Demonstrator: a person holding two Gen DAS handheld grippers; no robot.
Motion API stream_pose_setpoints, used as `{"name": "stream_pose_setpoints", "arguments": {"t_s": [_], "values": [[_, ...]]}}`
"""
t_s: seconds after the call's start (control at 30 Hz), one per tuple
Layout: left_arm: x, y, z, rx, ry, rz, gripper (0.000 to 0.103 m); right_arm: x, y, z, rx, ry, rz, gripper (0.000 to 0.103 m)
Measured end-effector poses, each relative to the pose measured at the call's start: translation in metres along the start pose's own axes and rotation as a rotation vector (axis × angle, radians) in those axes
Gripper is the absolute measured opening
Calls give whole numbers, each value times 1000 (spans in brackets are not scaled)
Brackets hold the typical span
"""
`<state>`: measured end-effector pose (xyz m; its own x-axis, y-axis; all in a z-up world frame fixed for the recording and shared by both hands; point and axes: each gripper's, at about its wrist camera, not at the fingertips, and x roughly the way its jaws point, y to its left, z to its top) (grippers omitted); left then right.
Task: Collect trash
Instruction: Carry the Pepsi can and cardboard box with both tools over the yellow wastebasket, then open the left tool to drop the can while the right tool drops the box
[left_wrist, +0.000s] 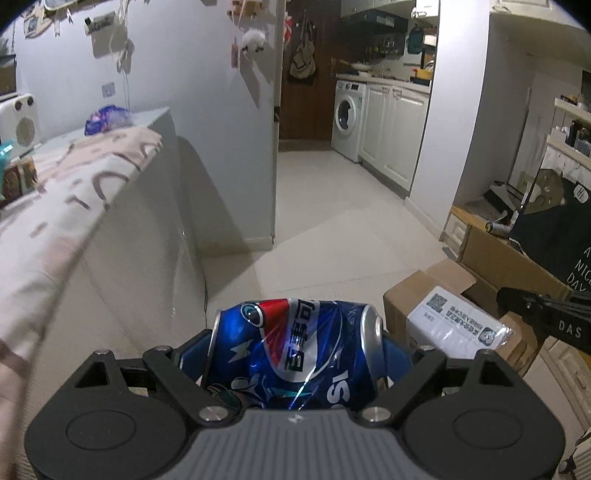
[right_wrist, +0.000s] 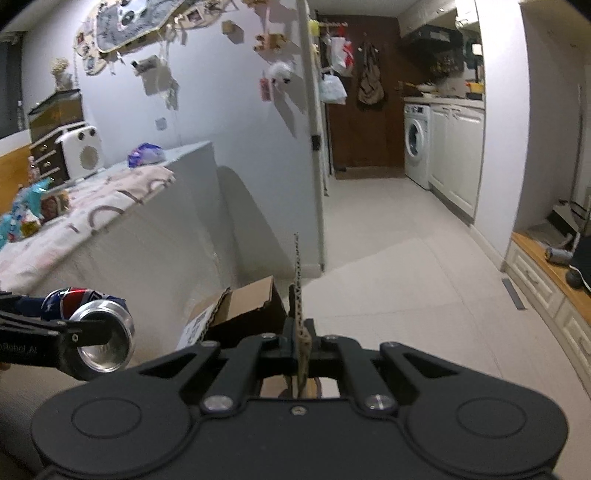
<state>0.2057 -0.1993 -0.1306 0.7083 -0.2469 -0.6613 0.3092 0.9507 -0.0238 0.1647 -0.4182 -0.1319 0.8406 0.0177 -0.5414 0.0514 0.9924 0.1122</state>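
My left gripper (left_wrist: 295, 354) is shut on a crushed blue Pepsi can (left_wrist: 295, 350), held sideways above the floor; the can also shows in the right wrist view (right_wrist: 96, 332) at the left, silver end toward me. My right gripper (right_wrist: 301, 343) is shut on the edge of a thin cardboard flap (right_wrist: 298, 295) that stands upright, seen edge-on. An open cardboard box (right_wrist: 243, 314) sits on the floor just ahead of it; the same box (left_wrist: 443, 317), with a white labelled packet inside, shows in the left wrist view.
A cloth-covered counter (left_wrist: 74, 192) with snack wrappers runs along the left. A bigger cardboard box (left_wrist: 506, 258) and a dark bag (left_wrist: 554, 221) stand right. Tiled floor (right_wrist: 388, 258) leads to a kitchen with a washing machine (right_wrist: 417, 144).
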Motion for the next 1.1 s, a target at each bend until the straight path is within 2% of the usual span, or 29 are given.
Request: {"name": "stream_pose_setpoints", "arguments": {"t_s": [0.37, 0.73, 0.97, 1.1], "values": [[84, 8, -12, -57, 106, -6, 91, 66, -16, -30, 87, 88, -46, 3], [210, 32, -20, -105, 267, 19, 91, 168, -27, -59, 184, 241, -47, 3], [299, 47, -41, -141, 390, 34, 91, 232, -39, -71, 226, 319, -65, 3], [344, 47, -51, -121, 457, 34, 91, 268, -45, -80, 241, 365, -74, 3]]}}
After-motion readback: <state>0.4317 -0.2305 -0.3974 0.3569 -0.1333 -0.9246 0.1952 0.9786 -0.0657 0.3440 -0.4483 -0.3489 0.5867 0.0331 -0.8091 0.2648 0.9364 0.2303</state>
